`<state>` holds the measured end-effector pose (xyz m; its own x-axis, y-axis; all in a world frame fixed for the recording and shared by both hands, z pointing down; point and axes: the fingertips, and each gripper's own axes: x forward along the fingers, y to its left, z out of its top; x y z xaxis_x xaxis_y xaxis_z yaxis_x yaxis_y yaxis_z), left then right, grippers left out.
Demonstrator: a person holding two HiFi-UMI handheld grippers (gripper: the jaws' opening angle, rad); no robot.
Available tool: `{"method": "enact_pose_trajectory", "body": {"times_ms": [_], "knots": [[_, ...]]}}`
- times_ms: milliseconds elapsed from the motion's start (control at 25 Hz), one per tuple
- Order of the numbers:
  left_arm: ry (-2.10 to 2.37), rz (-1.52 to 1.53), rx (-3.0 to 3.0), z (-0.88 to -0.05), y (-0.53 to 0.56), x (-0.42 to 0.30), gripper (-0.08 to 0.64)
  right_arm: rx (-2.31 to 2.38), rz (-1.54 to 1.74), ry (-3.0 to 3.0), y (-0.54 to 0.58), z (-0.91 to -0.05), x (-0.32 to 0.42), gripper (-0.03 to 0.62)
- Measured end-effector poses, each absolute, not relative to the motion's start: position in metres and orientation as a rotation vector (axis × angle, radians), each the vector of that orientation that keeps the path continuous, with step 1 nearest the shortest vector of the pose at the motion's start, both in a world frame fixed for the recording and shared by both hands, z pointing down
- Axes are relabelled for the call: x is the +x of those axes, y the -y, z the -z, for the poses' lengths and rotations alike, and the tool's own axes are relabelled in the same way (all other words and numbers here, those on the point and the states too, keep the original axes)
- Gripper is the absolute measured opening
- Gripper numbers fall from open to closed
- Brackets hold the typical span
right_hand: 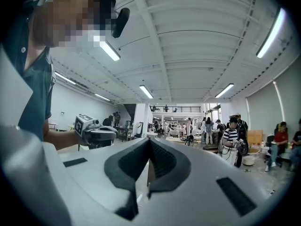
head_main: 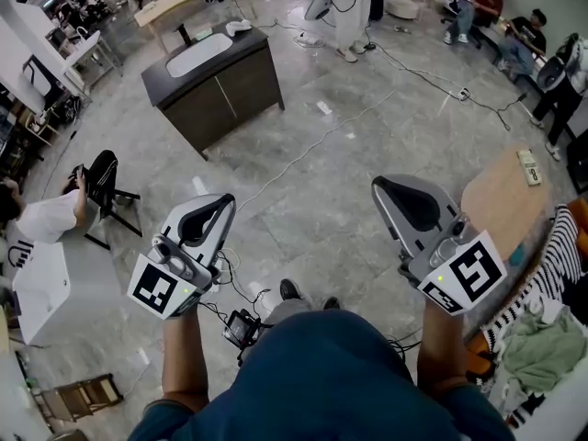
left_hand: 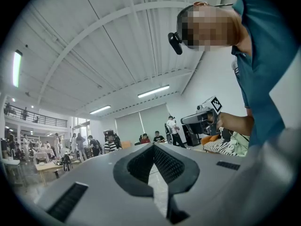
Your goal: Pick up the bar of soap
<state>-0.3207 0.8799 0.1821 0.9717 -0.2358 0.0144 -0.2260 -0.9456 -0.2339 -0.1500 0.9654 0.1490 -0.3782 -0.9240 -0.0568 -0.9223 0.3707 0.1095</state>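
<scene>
A pale object (head_main: 237, 28) on the sink cabinet (head_main: 230, 85) is too small to orient.

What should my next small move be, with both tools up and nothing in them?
Probably step toward the sink cabinet. The left tool and right tool are shut, empty and level over floor, far from it; the pale object on its top might be soap, too small to tell.

1. Long ceiling tube lights (right_hand: 109, 51) light the hall brightly and evenly.
2. The polished floor (head_main: 322, 200) carries pale glare patches, and shadows on it are soft and faint.
3. Both gripper views are fisheye, with black corners and bowed ceiling beams.
4. Close to the lens, the left gripper (left_hand: 153, 145) and right gripper (right_hand: 149, 140) look slightly soft.
</scene>
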Motion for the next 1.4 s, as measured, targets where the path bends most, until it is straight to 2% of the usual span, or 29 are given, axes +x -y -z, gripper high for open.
{"method": "enact_pose_trajectory", "body": {"times_ms": [760, 1400], "knots": [[-0.353, 0.053, -2.89, -0.184, -0.88, -0.312, 0.003, 1.766, 0.121, 2.637, -0.952, -0.156, -0.137, 0.015], [-0.305, 0.012, -2.933, -0.194, -0.749, -0.303, 0.003, 1.802, 0.106, 2.588, -0.832, -0.158, -0.135, 0.014]]}}
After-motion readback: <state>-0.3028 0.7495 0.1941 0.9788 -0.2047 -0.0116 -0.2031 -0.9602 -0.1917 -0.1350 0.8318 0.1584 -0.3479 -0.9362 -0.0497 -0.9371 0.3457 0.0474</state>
